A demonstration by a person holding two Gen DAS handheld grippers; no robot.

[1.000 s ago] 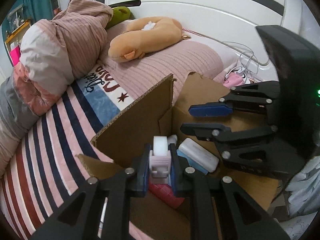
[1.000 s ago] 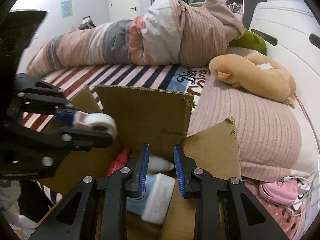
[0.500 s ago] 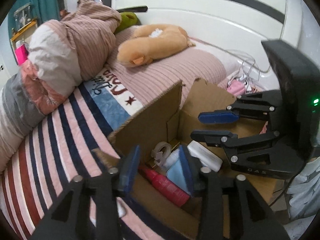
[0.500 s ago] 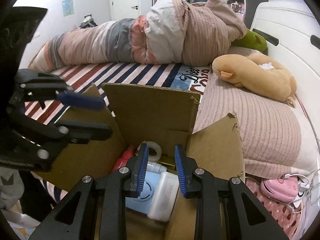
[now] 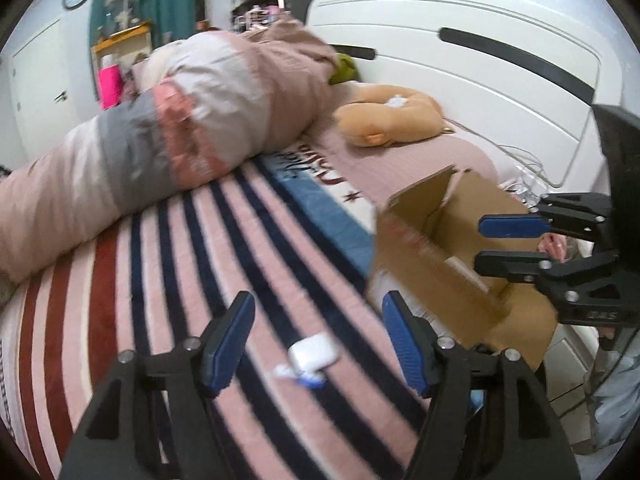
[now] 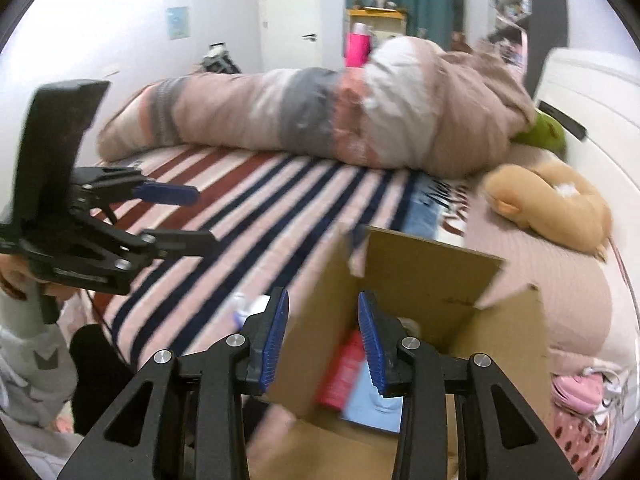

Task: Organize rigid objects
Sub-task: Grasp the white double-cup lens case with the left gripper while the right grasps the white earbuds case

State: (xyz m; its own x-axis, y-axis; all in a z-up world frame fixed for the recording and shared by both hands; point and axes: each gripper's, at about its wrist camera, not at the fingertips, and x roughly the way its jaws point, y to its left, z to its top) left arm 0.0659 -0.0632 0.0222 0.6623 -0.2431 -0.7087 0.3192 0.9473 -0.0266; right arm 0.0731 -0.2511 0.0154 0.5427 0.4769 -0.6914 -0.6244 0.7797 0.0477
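The left gripper (image 5: 318, 342) hangs over the striped blanket (image 5: 200, 264) with its 2 blue-padded fingers (image 5: 230, 338) spread and still opening, and nothing is pinched between them. Framed in that gap, lying on the blanket, is a small white case (image 5: 314, 354) with a scrap of white and blue just beside it; the fingers do not touch it. To the right of the left gripper stands the cardboard box (image 5: 432, 248) at the edge of the bed, its flaps up. The right gripper (image 6: 322, 338) is held above that box (image 6: 416, 280), its 2 fingers (image 6: 276, 336) a little apart and opening, with nothing gripped; the near box wall shows through the gap but the pads do not press on it. Inside the box, in the right wrist view, a red bottle (image 6: 344, 368) lies beside a pale blue item (image 6: 364, 404), both blurred. In that same view the left gripper (image 6: 192, 216) appears at the left, over the stripes, with a sleeve (image 6: 24, 356) below it. Farther back on the bed lie a rolled duvet (image 5: 160, 136), a tan plush toy (image 5: 390, 118) and a green plush (image 6: 548, 134) against the white headboard (image 5: 480, 60).
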